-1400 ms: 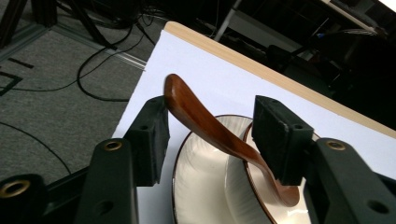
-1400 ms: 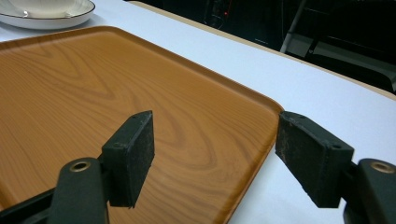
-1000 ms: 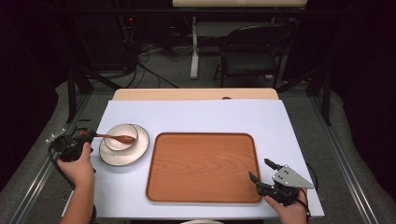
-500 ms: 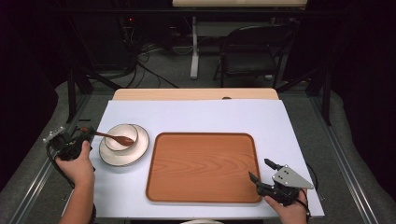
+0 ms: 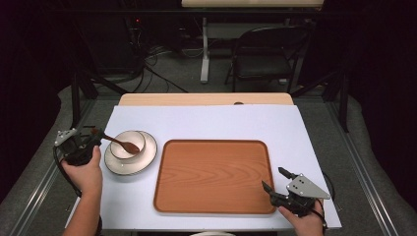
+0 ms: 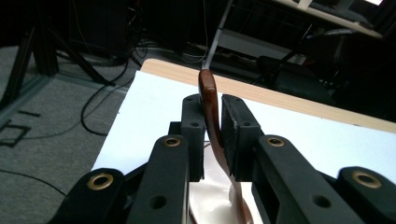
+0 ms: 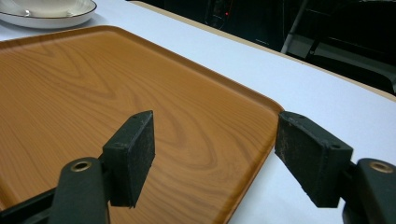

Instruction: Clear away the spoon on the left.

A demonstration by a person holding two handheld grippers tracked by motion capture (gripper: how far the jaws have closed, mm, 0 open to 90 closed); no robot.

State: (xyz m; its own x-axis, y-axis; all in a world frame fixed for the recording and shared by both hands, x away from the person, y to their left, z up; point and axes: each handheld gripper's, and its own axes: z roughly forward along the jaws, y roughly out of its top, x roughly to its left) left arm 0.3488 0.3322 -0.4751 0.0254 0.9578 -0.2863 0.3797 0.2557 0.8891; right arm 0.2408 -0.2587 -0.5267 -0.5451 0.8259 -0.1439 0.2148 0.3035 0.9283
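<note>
A wooden table (image 5: 206, 99) carries a white mat (image 5: 211, 125) that covers nearly its whole top, leaving a bare strip of wood at the far edge. On the mat lies an orange-brown wooden tray (image 5: 214, 177), its near right corner just beside the right tongs (image 5: 275, 180). A white plate (image 5: 147, 157) sits left of the tray, just beside the left tongs (image 5: 93, 140).

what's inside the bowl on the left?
The bowl holds the head of a brown wooden spoon, whose handle the left gripper clamps. Otherwise the inside looks bare; the bottom under the spoon head is covered.
</note>
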